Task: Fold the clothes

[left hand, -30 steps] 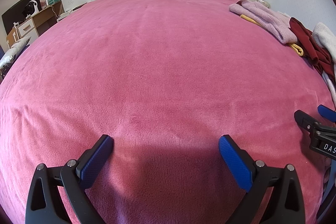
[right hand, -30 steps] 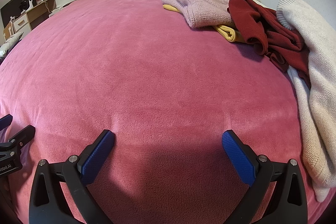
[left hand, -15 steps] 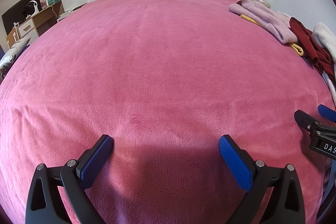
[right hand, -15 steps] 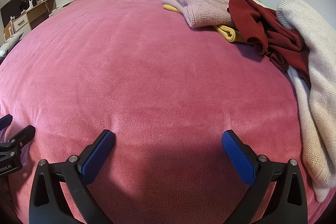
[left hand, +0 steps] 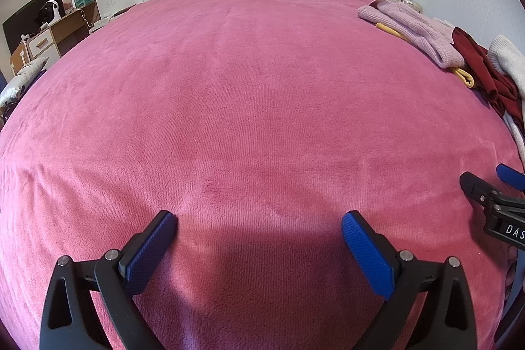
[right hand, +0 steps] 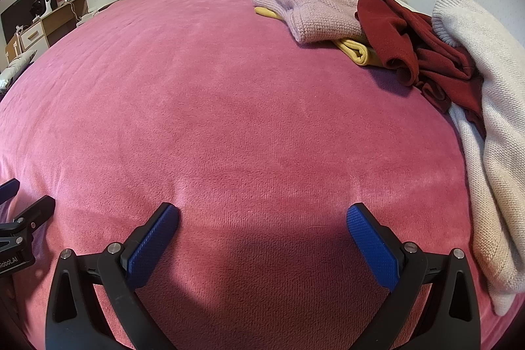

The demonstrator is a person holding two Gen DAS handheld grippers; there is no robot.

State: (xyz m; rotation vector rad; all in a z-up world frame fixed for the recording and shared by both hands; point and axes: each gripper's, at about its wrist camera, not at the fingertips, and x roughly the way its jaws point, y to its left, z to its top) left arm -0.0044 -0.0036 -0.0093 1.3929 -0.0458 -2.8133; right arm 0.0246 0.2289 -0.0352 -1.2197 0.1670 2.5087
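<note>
Pink plush bedspread (right hand: 229,94) lay bare beneath both grippers. Left gripper (left hand: 259,230) and right gripper (right hand: 262,220) were spread wide, empty. Clothes pile (right hand: 410,54) sat at the bedspread's right edge, untouched. Partial lettering read "DAS" and "Robot.AI".
</note>
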